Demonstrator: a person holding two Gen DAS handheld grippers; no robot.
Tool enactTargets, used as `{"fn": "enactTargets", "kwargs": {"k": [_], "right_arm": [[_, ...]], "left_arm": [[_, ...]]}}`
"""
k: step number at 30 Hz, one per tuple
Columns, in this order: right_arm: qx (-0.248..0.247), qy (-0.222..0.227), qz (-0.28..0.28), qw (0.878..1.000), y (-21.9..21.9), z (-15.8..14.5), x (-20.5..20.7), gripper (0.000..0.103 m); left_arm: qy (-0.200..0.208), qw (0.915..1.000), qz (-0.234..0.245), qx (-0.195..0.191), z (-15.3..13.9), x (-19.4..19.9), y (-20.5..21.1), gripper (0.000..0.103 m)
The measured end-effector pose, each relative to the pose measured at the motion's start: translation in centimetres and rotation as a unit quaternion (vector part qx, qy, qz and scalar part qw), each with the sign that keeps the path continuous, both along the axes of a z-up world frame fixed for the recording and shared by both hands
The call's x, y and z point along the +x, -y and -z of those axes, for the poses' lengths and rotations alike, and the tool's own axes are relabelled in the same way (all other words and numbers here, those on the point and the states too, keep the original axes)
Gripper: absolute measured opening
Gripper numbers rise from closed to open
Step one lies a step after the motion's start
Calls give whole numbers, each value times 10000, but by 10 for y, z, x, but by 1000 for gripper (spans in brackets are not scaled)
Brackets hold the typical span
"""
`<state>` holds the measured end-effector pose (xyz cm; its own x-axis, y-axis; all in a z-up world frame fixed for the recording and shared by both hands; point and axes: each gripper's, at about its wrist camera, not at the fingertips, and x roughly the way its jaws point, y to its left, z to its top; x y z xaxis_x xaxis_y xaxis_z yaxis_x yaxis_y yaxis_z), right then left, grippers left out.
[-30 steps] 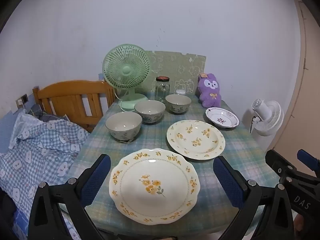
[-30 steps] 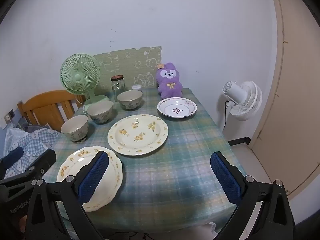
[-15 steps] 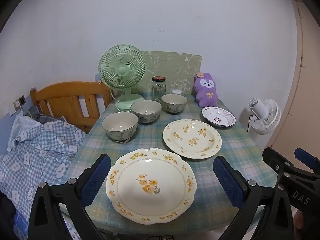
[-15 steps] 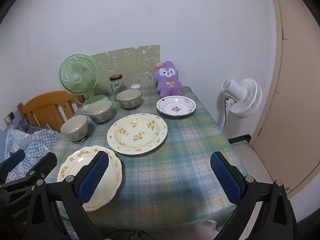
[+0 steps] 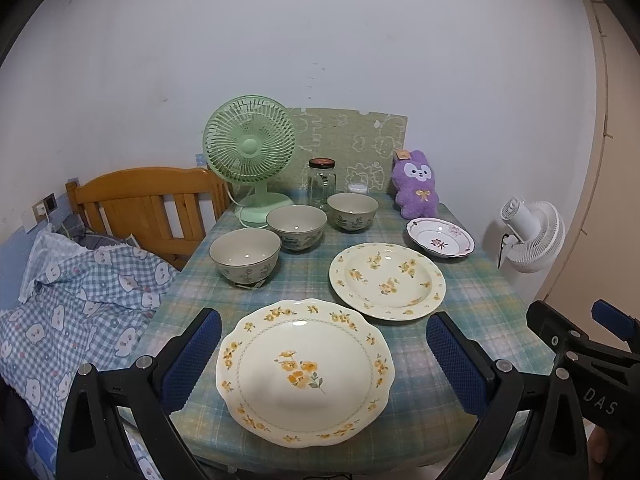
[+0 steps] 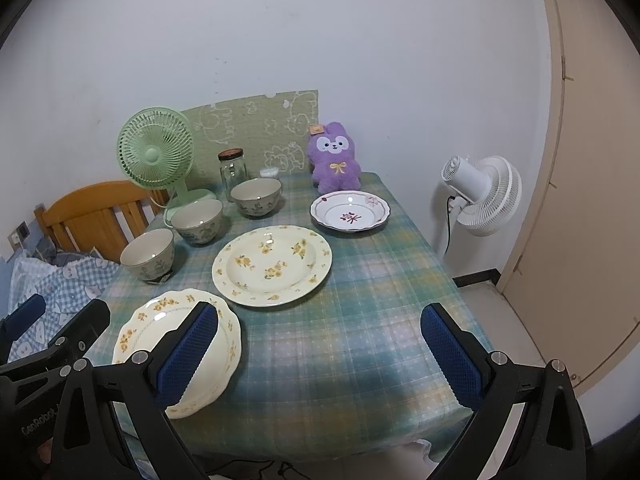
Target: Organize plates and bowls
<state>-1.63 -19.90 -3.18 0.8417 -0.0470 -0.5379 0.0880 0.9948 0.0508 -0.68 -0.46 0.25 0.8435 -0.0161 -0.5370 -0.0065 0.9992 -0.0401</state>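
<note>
both claws wide open, empty
left gripper [image 5: 320, 354] straddles scalloped plate [image 5: 306, 368] w/o touching; right gripper [image 6: 320, 350] beside it, its finger [image 6: 188, 354] hides plate's middle.

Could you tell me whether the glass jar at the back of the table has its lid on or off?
On. The glass jar stands upright beside the green fan with a dark lid seated on its mouth.
</note>
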Motion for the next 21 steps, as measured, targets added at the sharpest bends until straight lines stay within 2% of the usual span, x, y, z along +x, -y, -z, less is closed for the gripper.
{"fn": "enactTargets", "kwargs": {"k": [21], "right_arm": [[-24, -1, -10, 10000, -3, -1, -5, 102]], "left_arm": [[27, 10000, -37, 23, 0, -4, -1, 103]]}}
